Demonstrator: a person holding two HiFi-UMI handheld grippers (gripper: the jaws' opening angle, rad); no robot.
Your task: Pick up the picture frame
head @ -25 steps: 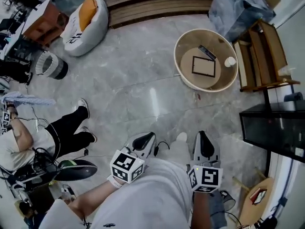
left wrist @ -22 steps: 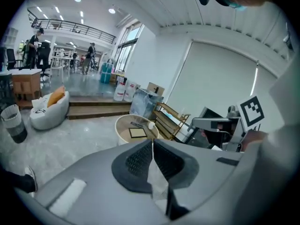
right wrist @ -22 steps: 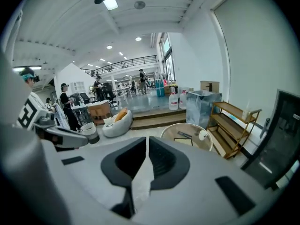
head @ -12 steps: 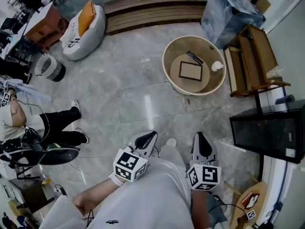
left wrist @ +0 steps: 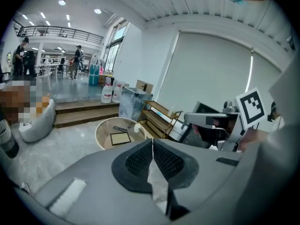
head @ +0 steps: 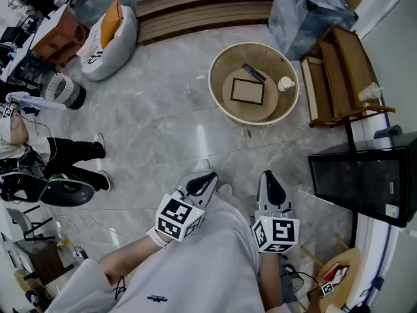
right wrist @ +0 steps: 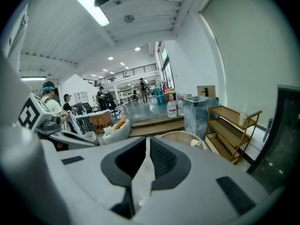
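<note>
Picture frame (head: pixel 247 91) flat at the middle of a low round table (head: pixel 212 77), inside its raised rim. Thin dark border round a tan panel. Dark bar (head: pixel 254 72) and white cup (head: pixel 285 83) near it. Wooden shelf (head: pixel 339 64) close on the right. Bare floor (head: pixel 182 122) open up to left claw (head: pixel 203 182) and right claw (head: pixel 270 186), both pinched together, empty.

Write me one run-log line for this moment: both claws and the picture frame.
left claw: shut, empty | right claw: shut, empty | picture frame: flat inside round tub, untouched | grasp: not yet begun
</note>
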